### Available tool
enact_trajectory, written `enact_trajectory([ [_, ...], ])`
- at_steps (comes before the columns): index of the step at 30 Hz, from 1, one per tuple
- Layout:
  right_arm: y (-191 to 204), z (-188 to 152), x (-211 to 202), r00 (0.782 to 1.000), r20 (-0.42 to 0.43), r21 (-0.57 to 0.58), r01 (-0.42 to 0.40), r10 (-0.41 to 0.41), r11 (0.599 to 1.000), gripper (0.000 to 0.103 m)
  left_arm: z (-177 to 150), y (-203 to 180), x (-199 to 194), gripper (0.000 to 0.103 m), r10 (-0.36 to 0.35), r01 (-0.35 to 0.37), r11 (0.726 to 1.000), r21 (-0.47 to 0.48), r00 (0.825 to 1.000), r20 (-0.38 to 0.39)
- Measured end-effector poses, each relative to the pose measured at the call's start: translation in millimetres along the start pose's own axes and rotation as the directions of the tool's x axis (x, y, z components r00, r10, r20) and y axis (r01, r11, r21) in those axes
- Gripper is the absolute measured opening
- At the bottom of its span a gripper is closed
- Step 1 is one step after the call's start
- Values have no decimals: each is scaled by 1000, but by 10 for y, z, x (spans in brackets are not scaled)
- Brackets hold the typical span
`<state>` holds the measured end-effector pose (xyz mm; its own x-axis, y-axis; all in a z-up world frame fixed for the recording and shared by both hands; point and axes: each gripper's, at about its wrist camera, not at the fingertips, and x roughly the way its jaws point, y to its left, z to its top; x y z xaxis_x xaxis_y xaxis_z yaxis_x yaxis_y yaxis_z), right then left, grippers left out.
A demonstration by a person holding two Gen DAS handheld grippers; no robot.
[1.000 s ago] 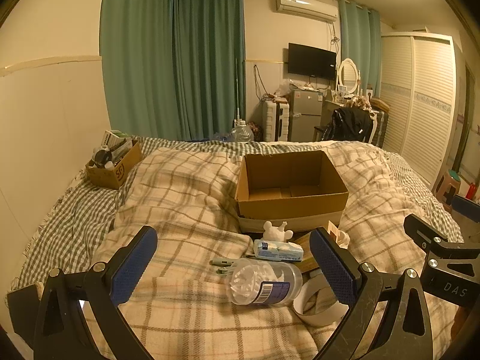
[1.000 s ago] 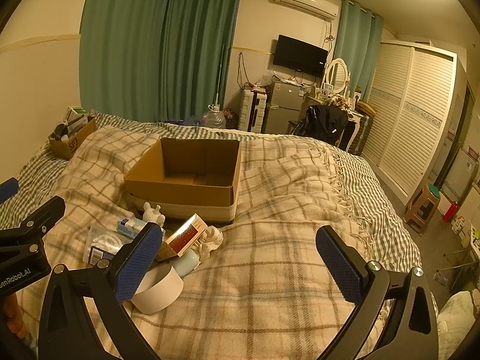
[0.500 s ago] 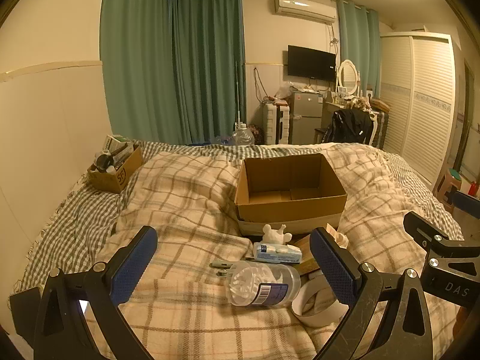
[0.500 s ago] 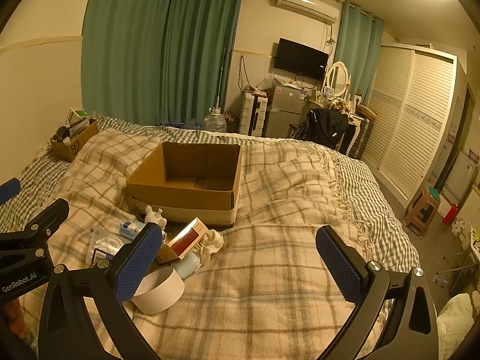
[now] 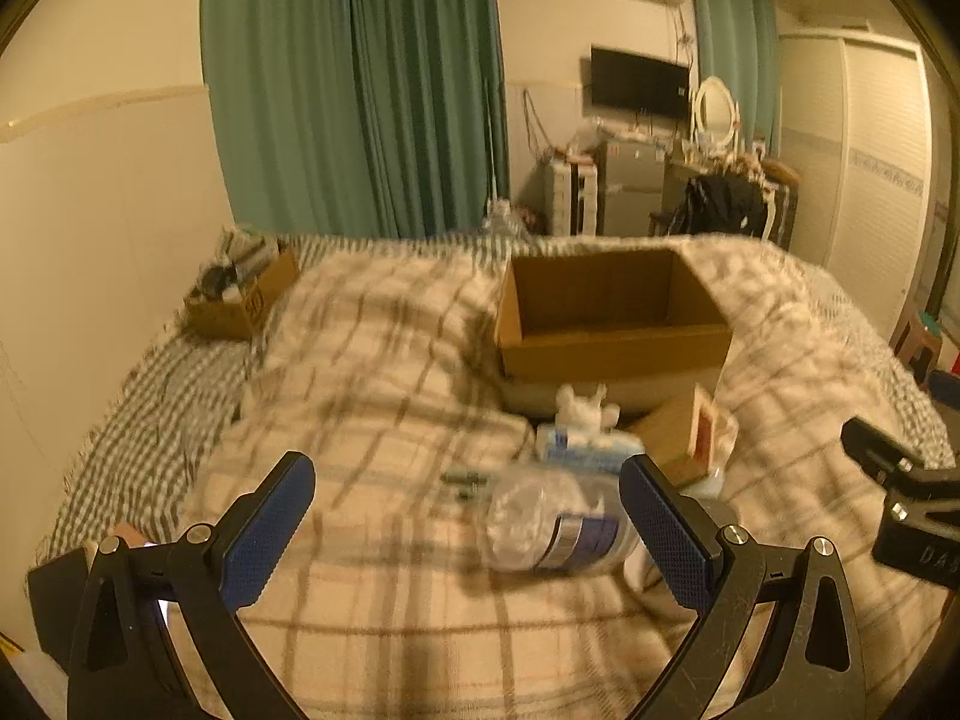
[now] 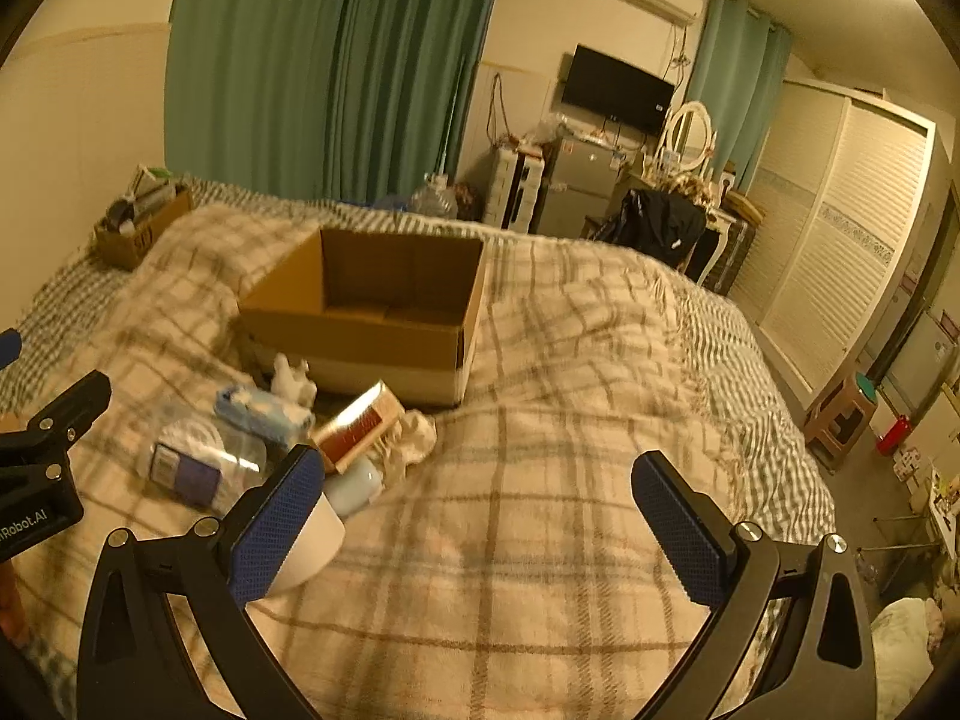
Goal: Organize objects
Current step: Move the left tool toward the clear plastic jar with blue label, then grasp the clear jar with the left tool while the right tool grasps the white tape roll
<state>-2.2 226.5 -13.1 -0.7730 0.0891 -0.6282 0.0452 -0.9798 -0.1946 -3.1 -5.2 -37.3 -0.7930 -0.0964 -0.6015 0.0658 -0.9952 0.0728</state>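
An open cardboard box stands on the plaid bed. In front of it lies a small pile: a clear jar of cotton swabs on its side, a blue tissue pack, a white figurine, a red-and-brown carton, a white tape roll and a small green object. My left gripper is open and empty, just short of the jar. My right gripper is open and empty over bare blanket, right of the pile.
A smaller cardboard box full of items sits at the bed's far left by the wall. Green curtains, a fridge, a dresser and a wardrobe lie beyond the bed. A stool stands on the floor at right.
Both grippers have moved forward and lower toward the pile, which now looks larger and closer. The views are blurred by motion. Both stay open and empty.
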Motion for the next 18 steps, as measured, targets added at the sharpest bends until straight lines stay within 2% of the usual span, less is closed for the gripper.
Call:
enact_trajectory([
  [6,-29,-93,228,999,-42,12,-17,18,1000,103,-164,-133,287,103,-41,44,999,24,994,-99],
  [12,-77,-152,420,996,-83,32,-33,36,999,103,-176,-317,493,103,-64,73,996,52,986,-153],
  [16,-107,-158,502,994,-98,46,-52,56,998,103,-195,-525,675,103,-40,65,990,129,981,-188],
  [18,-117,-167,539,992,-108,52,-62,67,997,103,-221,-617,833,103,-25,63,985,162,973,-229],
])
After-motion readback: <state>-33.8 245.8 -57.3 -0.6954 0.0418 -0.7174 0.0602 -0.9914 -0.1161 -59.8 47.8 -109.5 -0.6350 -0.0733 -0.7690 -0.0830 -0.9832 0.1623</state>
